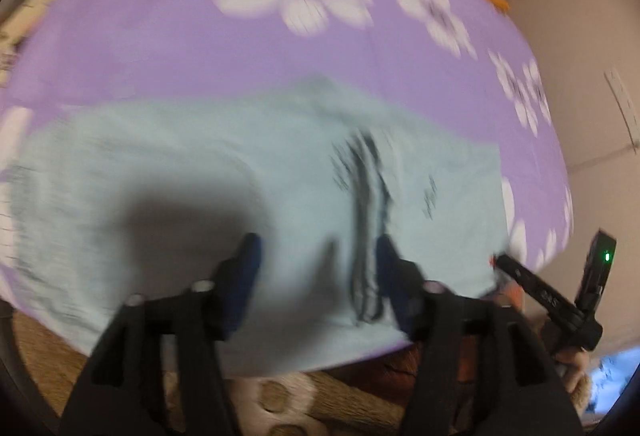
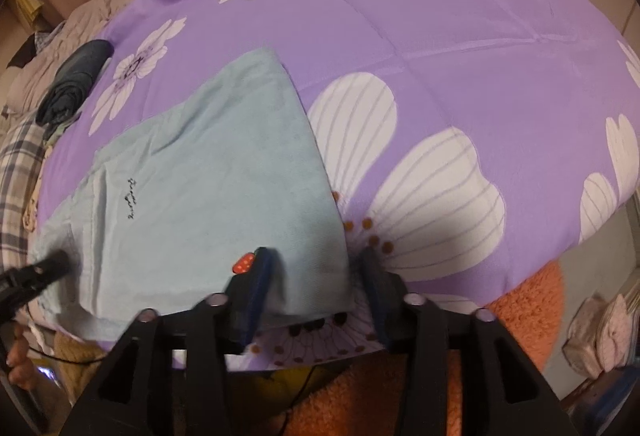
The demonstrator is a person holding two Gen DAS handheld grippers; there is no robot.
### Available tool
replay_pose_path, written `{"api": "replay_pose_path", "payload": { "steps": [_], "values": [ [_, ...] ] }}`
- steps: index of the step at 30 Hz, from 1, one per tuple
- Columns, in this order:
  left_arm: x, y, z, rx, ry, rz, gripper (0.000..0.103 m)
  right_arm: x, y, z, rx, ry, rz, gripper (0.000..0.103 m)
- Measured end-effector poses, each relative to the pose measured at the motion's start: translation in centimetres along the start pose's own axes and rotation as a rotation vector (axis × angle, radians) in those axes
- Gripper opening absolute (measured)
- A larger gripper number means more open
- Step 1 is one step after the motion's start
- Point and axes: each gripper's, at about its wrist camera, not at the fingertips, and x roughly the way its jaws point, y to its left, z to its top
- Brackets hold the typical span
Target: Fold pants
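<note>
Blue-padded, the left tongs (image 1: 316, 256) stood parted above the pale blue folded cotton pants (image 1: 248, 171), nothing between the pads and no pad touching cloth. The right tongs (image 2: 316, 268) also gaped, straddling the near right corner of the pants (image 2: 208, 179); one pad lay over the cloth, the other just beside its edge, neither pressing, as far as could be told.

Outward from there, the pants lay as a flat folded panel at the near edge of the bed, on a purple quilt with large white flowers (image 2: 420, 47). A rolled dark blue garment (image 2: 76, 79) sat well apart at the far left.

My judgement: a fold had just been laid and let go. Next would come either one more fold across the panel, which calls for fresh pinches on two corners of one end, or a light smoothing.

Small dark script (image 2: 131, 197) was printed on the cloth, too small to read.
</note>
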Motion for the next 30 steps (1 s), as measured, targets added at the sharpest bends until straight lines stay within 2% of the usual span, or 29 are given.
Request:
{"api": "replay_pose_path", "payload": {
  "steps": [1, 3, 4, 5, 7, 9, 12, 13, 16, 21, 24, 27, 29, 30],
  "values": [
    [-0.9, 0.9, 0.3, -0.021, -0.032, 0.011, 0.076, -0.2, 0.3, 0.2, -0.012, -0.010, -0.003, 0.055],
    [-3.1, 3.3, 0.6, -0.083, -0.103, 0.040, 0.083, -0.7, 0.9, 0.7, -0.039, -0.037, -0.013, 0.056],
    [-3.8, 4.2, 0.8, -0.108, -0.126, 0.054, 0.088, -1.1, 1.2, 1.0, -0.051, -0.055, -0.015, 0.062],
    [-4.7, 5.5, 0.9, -0.138, -0.154, 0.075, 0.090, -1.6, 1.6, 1.4, -0.062, -0.078, -0.010, 0.075],
    [-6.3, 8.0, 0.6, -0.199, -0.205, 0.129, 0.091, -2.3, 2.3, 2.1, -0.075, -0.121, 0.010, 0.083],
    [-7.2, 9.6, 0.1, -0.246, -0.230, 0.173, 0.092, -3.2, 3.4, 2.8, -0.103, -0.166, 0.032, 0.083],
    [-7.8, 12.3, -0.7, -0.313, -0.251, 0.206, 0.096, -4.0, 5.1, 3.3, -0.139, -0.226, 0.058, 0.090],
    [-7.7, 13.4, -1.3, -0.342, -0.246, 0.208, 0.097, -4.1, 5.5, 3.4, -0.143, -0.241, 0.063, 0.095],
    [-7.0, 15.2, -2.6, -0.413, -0.217, 0.206, 0.097, -3.9, 6.8, 3.1, -0.160, -0.271, 0.100, 0.097],
    [-4.8, 16.5, -4.9, -0.484, -0.144, 0.156, 0.095, -2.0, 9.0, 2.5, -0.204, -0.217, 0.166, 0.097],
    [-4.2, 16.5, -5.4, -0.507, -0.133, 0.149, 0.092, -1.6, 9.9, 2.2, -0.219, -0.193, 0.175, 0.097],
    [-4.2, 16.2, -5.4, -0.498, -0.135, 0.156, 0.084, -1.4, 10.5, 1.8, -0.236, -0.180, 0.178, 0.097],
    [-4.0, 16.3, -5.3, -0.515, -0.127, 0.129, 0.073, -1.2, 10.7, 1.7, -0.241, -0.168, 0.173, 0.097],
    [-4.0, 16.3, -5.5, -0.534, -0.126, 0.111, 0.072, -1.2, 10.8, 1.6, -0.240, -0.162, 0.172, 0.097]
  ]
}}
